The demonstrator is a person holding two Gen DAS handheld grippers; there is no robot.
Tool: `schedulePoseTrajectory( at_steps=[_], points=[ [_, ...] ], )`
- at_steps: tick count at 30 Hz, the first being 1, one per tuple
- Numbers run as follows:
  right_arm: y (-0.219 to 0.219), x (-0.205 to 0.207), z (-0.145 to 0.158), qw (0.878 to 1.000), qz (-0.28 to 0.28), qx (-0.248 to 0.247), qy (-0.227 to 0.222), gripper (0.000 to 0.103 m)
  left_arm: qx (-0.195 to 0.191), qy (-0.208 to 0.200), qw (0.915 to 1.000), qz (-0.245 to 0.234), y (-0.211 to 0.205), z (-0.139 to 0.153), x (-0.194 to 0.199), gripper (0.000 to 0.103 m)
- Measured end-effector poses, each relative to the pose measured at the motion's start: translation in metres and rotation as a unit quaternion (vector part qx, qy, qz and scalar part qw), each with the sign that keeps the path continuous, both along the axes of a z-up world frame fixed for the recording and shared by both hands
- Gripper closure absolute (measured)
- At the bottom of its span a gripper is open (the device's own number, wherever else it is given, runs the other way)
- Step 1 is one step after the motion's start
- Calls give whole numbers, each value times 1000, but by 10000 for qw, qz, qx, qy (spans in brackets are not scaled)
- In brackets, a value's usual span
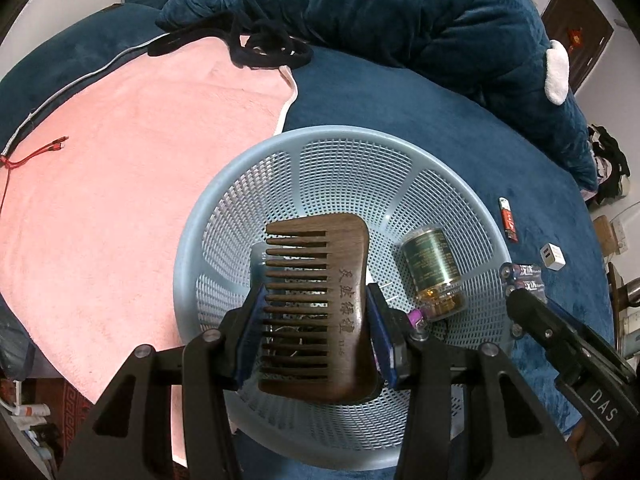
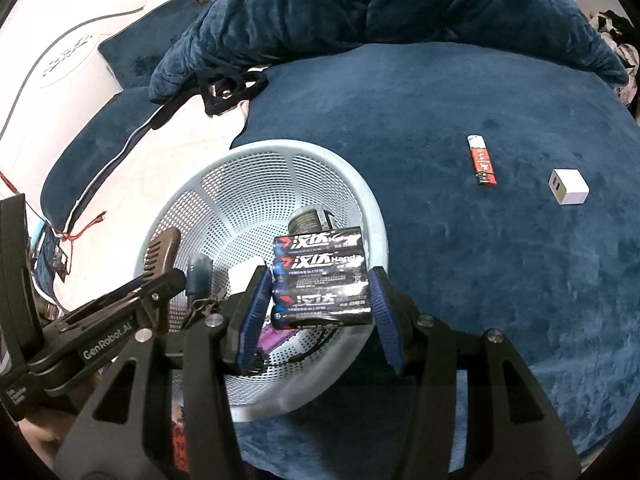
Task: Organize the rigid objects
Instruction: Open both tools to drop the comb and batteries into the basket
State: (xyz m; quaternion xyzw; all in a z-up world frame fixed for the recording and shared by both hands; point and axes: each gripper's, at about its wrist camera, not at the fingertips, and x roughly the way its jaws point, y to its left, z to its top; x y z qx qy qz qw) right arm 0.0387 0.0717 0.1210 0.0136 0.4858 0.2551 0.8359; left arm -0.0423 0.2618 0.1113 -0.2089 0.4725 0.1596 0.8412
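My left gripper is shut on a brown wooden comb and holds it over the pale blue mesh basket. A glass jar with a green label lies in the basket, with a purple item beside it. My right gripper is shut on a shrink-wrapped pack of batteries above the basket's right rim. The comb and left gripper show at the left of the right wrist view. A red lighter and a white charger cube lie on the blue bedding.
A pink towel covers the bed to the left, with a red cable at its edge. A bunched dark blue quilt and a black cord lie behind the basket. The lighter and charger sit right of the basket.
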Motion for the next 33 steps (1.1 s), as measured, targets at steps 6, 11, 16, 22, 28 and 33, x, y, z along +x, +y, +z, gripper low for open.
schedulePoseTrajectory(
  at_steps=[6,11,16,22,28,33],
  points=[
    [2,-1,1,10000,39,32,31,52,3,9,10000,-9,-1,0,0,53],
    [1,-1,1,9994,149,277,149,52,87,96,9999,23,-3,0,2,50],
    [-6,3,4,9993,-7,330,154,32,9,-1,9998,204,1,3,-2,9],
    [-22,7,5,9983,-314,446,195,2,98,151,9996,230,2,4,-1,1],
    [-26,6,2,9989,-354,205,218,0,116,192,9995,204,0,4,-4,1],
    [-30,5,2,9993,-341,-40,156,0,148,195,9996,167,-2,6,-6,1]
  ],
)
